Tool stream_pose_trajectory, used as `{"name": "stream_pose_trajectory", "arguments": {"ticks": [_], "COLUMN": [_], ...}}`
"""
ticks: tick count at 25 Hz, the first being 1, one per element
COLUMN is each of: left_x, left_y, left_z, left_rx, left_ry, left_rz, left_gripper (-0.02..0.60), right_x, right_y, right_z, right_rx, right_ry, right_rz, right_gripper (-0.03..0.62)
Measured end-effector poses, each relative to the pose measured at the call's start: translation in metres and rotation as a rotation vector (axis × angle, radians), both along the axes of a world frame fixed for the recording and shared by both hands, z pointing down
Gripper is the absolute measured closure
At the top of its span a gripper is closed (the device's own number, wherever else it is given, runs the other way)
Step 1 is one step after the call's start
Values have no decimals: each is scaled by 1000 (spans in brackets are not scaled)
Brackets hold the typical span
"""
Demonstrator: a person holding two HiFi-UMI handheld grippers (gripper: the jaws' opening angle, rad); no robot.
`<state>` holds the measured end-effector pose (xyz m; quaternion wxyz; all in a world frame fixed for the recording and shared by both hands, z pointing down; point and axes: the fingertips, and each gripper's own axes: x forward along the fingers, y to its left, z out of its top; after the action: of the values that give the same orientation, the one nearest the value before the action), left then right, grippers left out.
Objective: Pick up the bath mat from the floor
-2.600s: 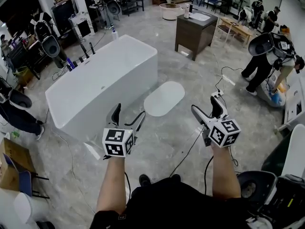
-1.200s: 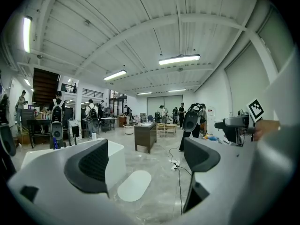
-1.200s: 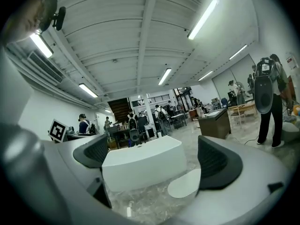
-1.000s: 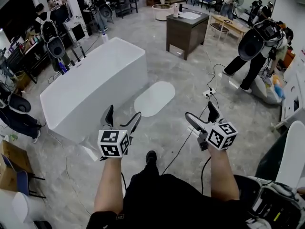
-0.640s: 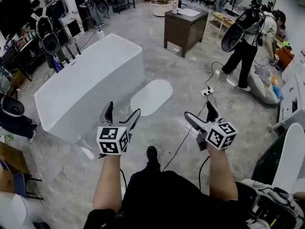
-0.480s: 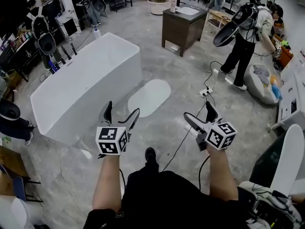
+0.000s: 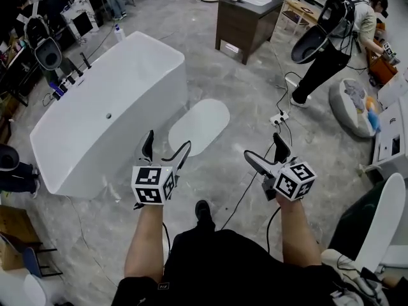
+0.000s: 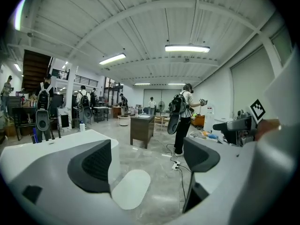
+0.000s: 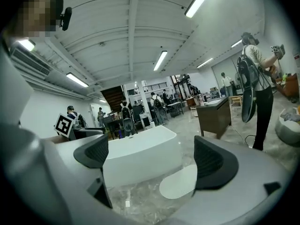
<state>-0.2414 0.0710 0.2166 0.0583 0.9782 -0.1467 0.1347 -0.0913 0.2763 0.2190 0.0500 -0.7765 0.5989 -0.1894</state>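
**Q:** What lies nearest the camera in the head view?
**A:** The wearer's two forearms (image 7: 145, 241) and a dark shoe (image 7: 203, 210) planted on the grey, marble-patterned floor (image 7: 248, 101). Each hand holds a gripper out in front, up in the air.

**Q:** How do the grippers stand?
**A:** Left gripper (image 7: 167, 144): jaws spread wide, with nothing between them. Its own view shows only floor and the mat through the gap. Right gripper (image 7: 262, 148): jaws likewise spread and empty. Through its gap appear the end of the tub and the edge of the mat. The two grippers are well apart from each other.

**Q:** Where is the bath mat?
**A:** The bath mat (image 7: 199, 126), a white oblong with rounded ends, lies flat on the floor just beyond the tips of the left gripper. It sits beside the near corner of the white bathtub (image 7: 108, 116). Neither gripper touches it.

**Q:** And beyond the mat?
**A:** A black cable (image 7: 245, 193) runs across the floor from below the right gripper toward a white power strip (image 7: 278, 116). Farther off stands a dark brown cabinet (image 7: 245, 21) with a pale top. To its right is a person (image 7: 338, 30) with a backpack, standing on the floor.
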Motion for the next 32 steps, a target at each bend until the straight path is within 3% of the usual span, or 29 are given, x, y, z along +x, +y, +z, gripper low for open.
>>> {"name": "stream_pose_trajectory", "arguments": {"ticks": [12, 25, 32], "left_x": [49, 45, 74], "left_y": [-66, -94, -103], "left_z": [12, 24, 20], "left_rx": [-55, -59, -21], "left_ry": [19, -19, -46], "left_rz": [31, -59, -140], "left_gripper": [88, 92, 107], "right_x": [43, 62, 110], "right_y": [-77, -121, -133], "right_z": [-3, 8, 17], "right_rx": [-40, -30, -7], "right_ry": [7, -11, -43], "right_rz": [-3, -95, -149], "right_gripper": [18, 29, 43]}}
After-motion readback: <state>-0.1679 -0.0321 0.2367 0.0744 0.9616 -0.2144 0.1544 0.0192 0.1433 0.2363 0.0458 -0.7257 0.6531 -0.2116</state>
